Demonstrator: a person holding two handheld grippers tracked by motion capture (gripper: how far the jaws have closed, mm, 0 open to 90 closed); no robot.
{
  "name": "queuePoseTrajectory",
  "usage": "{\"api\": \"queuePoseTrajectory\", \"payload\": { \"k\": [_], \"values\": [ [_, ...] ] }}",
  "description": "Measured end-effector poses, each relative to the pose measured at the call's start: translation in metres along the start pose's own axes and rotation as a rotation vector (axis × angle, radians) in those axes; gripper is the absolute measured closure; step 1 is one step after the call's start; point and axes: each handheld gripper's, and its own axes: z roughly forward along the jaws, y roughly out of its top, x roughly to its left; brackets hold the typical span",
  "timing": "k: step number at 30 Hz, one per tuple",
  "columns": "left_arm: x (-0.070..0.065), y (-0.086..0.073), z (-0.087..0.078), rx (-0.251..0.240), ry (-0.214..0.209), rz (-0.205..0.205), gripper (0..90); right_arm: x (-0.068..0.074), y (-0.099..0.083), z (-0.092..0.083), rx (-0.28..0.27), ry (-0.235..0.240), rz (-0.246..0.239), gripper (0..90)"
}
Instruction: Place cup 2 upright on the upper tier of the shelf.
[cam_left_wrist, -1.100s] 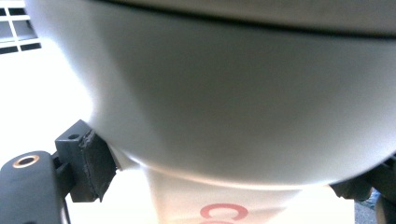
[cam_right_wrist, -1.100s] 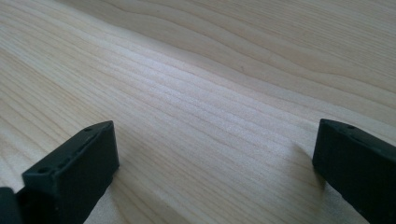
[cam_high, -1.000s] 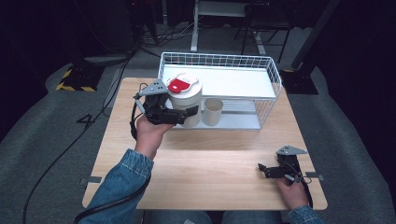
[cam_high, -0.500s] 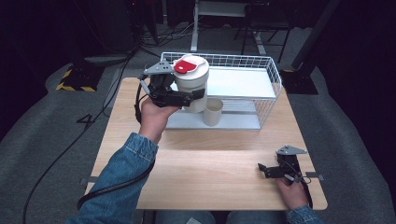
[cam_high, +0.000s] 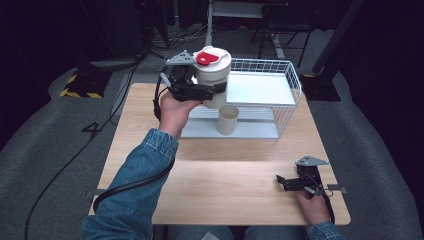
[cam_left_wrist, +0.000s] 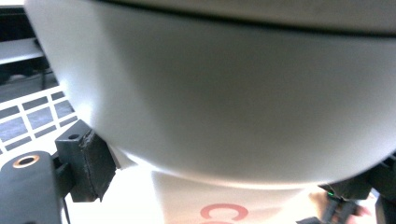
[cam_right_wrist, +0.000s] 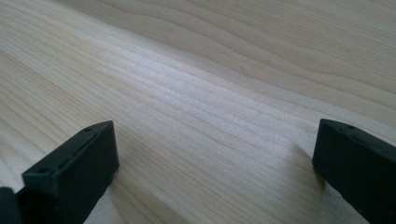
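Note:
My left gripper (cam_high: 212, 91) is shut on a white tub (cam_high: 214, 75) with a white lid and a red label, held in the air above the left end of the white wire basket (cam_high: 290, 80). In the left gripper view the tub's wall (cam_left_wrist: 224, 93) is pressed between the jaws, with red lettering below. A small beige paper cup (cam_high: 228, 119) stands on the table just below the tub, in front of the basket. My right gripper (cam_high: 286, 182) rests open on the wooden table (cam_high: 225, 185) at the near right; its jaws (cam_right_wrist: 215, 172) stand wide apart over bare wood.
The basket holds a white board (cam_high: 260, 89) and sits on a grey tray (cam_high: 250, 131) at the table's far side. A black cable trails from the left gripper off the table's left edge. Dark floor surrounds the table.
The left gripper has lifted the tub upward and to the right, from beside the paper cup to above the basket's left end. The right gripper has stayed still.

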Motion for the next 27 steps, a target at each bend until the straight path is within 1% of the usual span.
{"api": "queuePoseTrajectory", "payload": {
  "k": [4,7,10,14,17,19,22,24,27],
  "values": [
    [0.004,0.004,0.006,-0.015,0.013,-0.003,13.2,0.0,0.0,0.0,0.0,0.001,-0.001,0.3],
    [0.007,0.009,0.01,-0.024,0.03,0.005,13.2,0.0,0.0,0.0,0.0,0.0,0.001,0.3],
    [0.011,0.013,0.016,-0.038,0.036,-0.004,13.2,0.0,0.0,0.0,0.0,0.0,0.001,0.3],
    [0.015,0.017,0.024,-0.037,0.044,-0.008,13.2,0.0,0.0,0.0,-0.001,0.002,0.001,0.3],
    [0.018,0.02,0.03,-0.042,0.05,-0.021,13.2,0.0,0.0,0.0,-0.001,0.002,0.001,0.3],
    [0.021,0.022,0.034,-0.044,0.056,-0.032,13.2,0.0,0.0,0.0,-0.001,0.002,0.001,0.3],
    [0.024,0.022,0.042,-0.038,0.073,-0.036,13.2,0.0,0.0,0.0,-0.001,0.002,0.0,0.3],
    [0.026,0.022,0.047,-0.038,0.078,-0.033,13.2,0.0,0.0,0.0,-0.001,0.002,0.001,0.3],
    [0.026,0.021,0.055,-0.033,0.1,-0.024,13.2,0.0,0.0,0.0,-0.001,0.002,0.001,0.3]
  ]
}}
